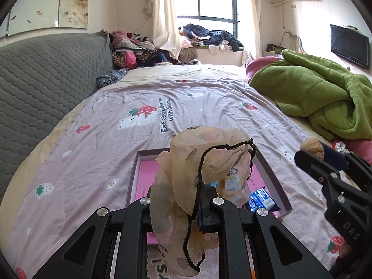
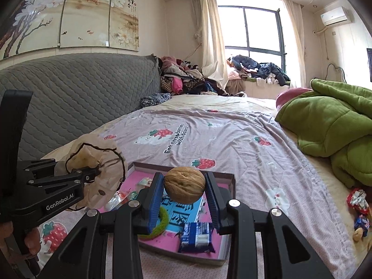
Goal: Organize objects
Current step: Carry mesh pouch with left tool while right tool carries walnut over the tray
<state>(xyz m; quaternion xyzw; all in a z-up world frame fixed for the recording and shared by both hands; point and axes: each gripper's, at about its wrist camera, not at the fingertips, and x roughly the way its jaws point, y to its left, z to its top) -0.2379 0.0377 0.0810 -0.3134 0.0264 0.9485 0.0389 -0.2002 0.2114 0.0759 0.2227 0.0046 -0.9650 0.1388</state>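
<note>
My left gripper (image 1: 204, 200) is shut on a sheer beige organza pouch (image 1: 200, 162) with a black drawstring, held above a shallow box (image 1: 137, 174) with a pink floor on the bed. The pouch also shows in the right wrist view (image 2: 93, 162), left of the box (image 2: 230, 179). My right gripper (image 2: 184, 186) is shut on a walnut (image 2: 184, 184), held above the box. The walnut also shows in the left wrist view (image 1: 311, 147). In the box lie a blue snack packet (image 2: 197, 233), a green ring (image 2: 160, 223) and small wrappers (image 2: 121, 197).
The bed has a lilac strawberry-print sheet (image 2: 232, 139). A green blanket (image 2: 337, 127) is heaped at the right. Loose wrapped candies (image 2: 358, 204) lie by the right edge. A grey quilted headboard (image 2: 69, 107) runs along the left. Clothes piles (image 2: 186, 76) sit beyond the bed.
</note>
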